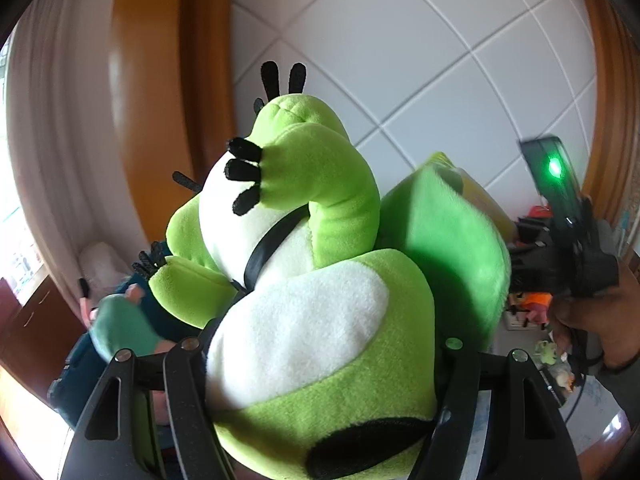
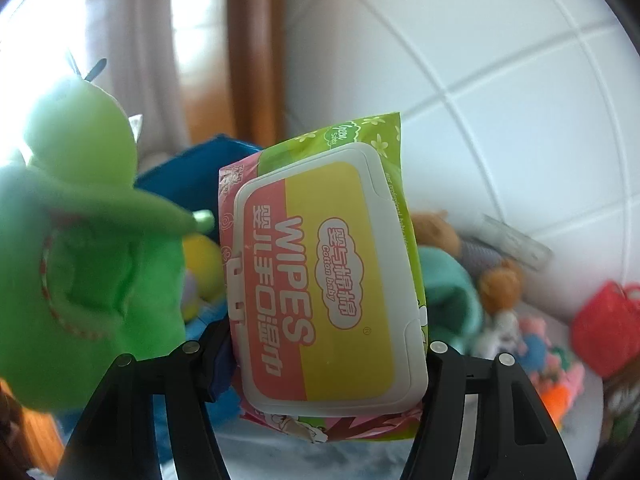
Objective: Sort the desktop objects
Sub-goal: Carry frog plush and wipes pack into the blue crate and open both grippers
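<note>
A big green and white plush frog (image 1: 320,300) with black toes fills the left wrist view, held up in the air. My left gripper (image 1: 320,400) is shut on the frog's lower body, one finger on each side. In the right wrist view a pack of baby wipes (image 2: 332,280) with a white lid and a red and yellow label stands between the fingers. My right gripper (image 2: 324,360) is shut on the pack. The same plush frog (image 2: 80,260) shows blurred at the left of that view. The other gripper's body (image 1: 560,240), with a green light, appears at right, held by a hand (image 1: 588,320).
A blue fabric bin (image 2: 188,184) sits behind the wipes. Several small toys lie at right: a brown bear (image 2: 436,232), a teal cloth (image 2: 452,288), a red bag (image 2: 604,328). A dark teal plush (image 1: 120,328) lies low left. White tiled wall (image 1: 440,60) and wooden frame (image 1: 160,100) stand behind.
</note>
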